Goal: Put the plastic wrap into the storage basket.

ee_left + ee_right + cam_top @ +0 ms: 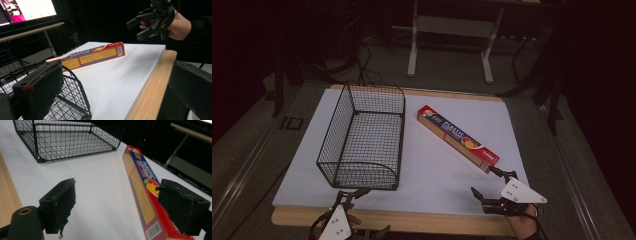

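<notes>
Lying just beyond the right gripper's (490, 182) spread, empty fingers: the wrap box (457, 137).

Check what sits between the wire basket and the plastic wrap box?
Nothing: in the high view, bare white board separates the wire basket from the plastic wrap box. The right gripper view shows the same bare stretch.

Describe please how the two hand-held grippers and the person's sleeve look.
Each hand-held gripper, left and right, is black, with two blocky jaws faced with worn dark pads. A pale grey three-cornered plate with small dark holes sits on top of each. The left gripper view shows a dark sleeve on the hand with the right one.
</notes>
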Demonstrator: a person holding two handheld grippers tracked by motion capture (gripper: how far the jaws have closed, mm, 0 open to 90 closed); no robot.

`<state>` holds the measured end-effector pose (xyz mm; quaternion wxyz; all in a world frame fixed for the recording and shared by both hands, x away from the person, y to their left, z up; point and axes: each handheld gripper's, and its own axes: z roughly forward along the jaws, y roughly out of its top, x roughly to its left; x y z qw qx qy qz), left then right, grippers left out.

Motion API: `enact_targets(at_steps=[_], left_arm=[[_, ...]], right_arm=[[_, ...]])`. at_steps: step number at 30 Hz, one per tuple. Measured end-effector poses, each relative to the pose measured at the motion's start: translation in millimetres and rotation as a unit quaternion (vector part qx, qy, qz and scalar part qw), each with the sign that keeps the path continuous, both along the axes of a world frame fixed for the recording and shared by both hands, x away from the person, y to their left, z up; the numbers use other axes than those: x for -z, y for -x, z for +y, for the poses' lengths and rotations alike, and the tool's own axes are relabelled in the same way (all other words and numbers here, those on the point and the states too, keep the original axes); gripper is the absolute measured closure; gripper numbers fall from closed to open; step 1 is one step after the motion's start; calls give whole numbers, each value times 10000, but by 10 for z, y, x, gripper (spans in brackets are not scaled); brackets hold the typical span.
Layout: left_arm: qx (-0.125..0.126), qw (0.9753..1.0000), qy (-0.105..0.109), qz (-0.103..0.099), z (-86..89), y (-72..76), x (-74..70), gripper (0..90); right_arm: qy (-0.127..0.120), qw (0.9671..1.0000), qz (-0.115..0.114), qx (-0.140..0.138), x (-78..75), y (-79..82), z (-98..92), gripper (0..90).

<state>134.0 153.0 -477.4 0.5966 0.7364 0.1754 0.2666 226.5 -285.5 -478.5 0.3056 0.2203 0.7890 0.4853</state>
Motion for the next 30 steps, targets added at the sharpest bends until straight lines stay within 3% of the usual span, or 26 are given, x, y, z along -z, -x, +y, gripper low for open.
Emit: enact_targets(at_steps=[2,5,9,13,15,17,20,25,27,30], left_arm=[[-7,10000,8,-15,0,7,-3,1],[13,10000,-18,-17,-12,4,3,1],[85,10000,-37,17,-31,-4,11,1],[118,9999,-53,18,-37,-3,12,1],[138,9999,-40,40,-36,-4,13,1],[152,9999,-34,52,-35,-8,16,1],[180,9998,-35,75,-30,-14,18,1],[205,9998,-12,54,-26,1,14,1],[203,9998,-4,69,-26,-1,15,1],[195,9998,-17,62,-26,-2,16,1]], right_arm=[[103,9999,-98,-44,-8,-4,-9,147],[311,9994,-57,-101,-7,0,-13,147],[211,9990,359,-185,-31,12,2,125],[127,9984,451,-303,-41,11,15,115],[294,9966,518,-563,-42,25,94,105],[476,9963,443,-566,-51,41,147,105],[489,9962,386,-616,-76,40,197,104],[537,9961,408,-576,-103,1,236,104],[502,9956,570,-545,-138,-83,256,101],[512,9959,582,-468,-149,-116,263,100]])
